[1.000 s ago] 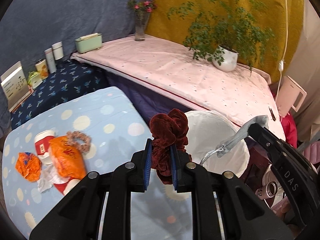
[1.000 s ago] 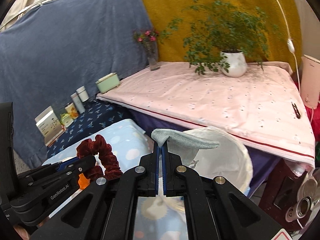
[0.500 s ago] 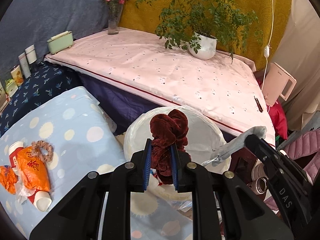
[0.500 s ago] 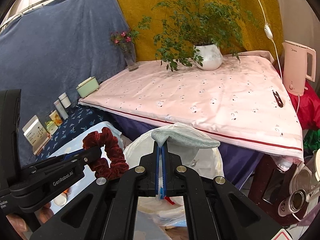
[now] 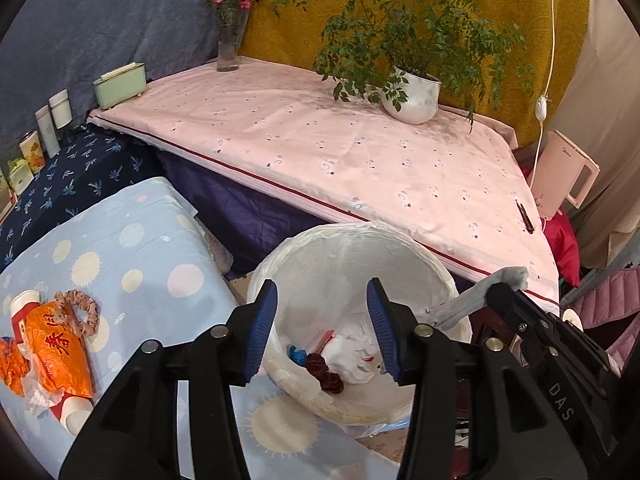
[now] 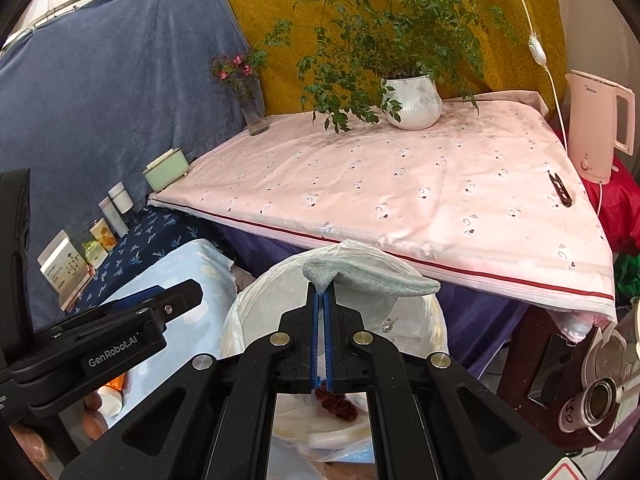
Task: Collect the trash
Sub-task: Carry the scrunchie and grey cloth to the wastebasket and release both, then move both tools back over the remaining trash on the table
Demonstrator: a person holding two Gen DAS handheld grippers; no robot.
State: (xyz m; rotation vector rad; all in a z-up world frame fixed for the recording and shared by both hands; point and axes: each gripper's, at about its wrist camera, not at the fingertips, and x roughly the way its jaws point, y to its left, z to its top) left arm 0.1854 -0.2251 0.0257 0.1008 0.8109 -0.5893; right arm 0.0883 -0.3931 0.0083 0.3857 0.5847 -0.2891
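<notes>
My left gripper [image 5: 322, 326] is open and empty above a white lined bin [image 5: 304, 256]. A dark red scrunchie [image 5: 324, 372] lies inside the bin among white paper scraps; it also shows in the right wrist view [image 6: 338, 402]. My right gripper [image 6: 321, 292] is shut on a grey-blue sock [image 6: 376, 278] and holds it over the bin's rim [image 6: 240, 312]. The sock shows in the left wrist view [image 5: 472, 300] at the bin's right edge. Orange wrappers [image 5: 60, 348], a pink scrunchie [image 5: 80, 312] and a red-and-white cup [image 5: 24, 306] lie on the light blue dotted cloth [image 5: 132, 256] to the left.
A pink-covered table [image 5: 340, 152] stands behind the bin with a potted plant [image 5: 412, 96], a flower vase [image 5: 228, 44] and a green box [image 5: 119, 85]. A pink kettle [image 6: 596, 124] stands at the right. Small bottles and boxes [image 5: 44, 132] line the dark blue cloth at left.
My left gripper has opened and the dark red scrunchie has dropped into the bin. Both grippers have moved over the bin; the right one still holds the sock.
</notes>
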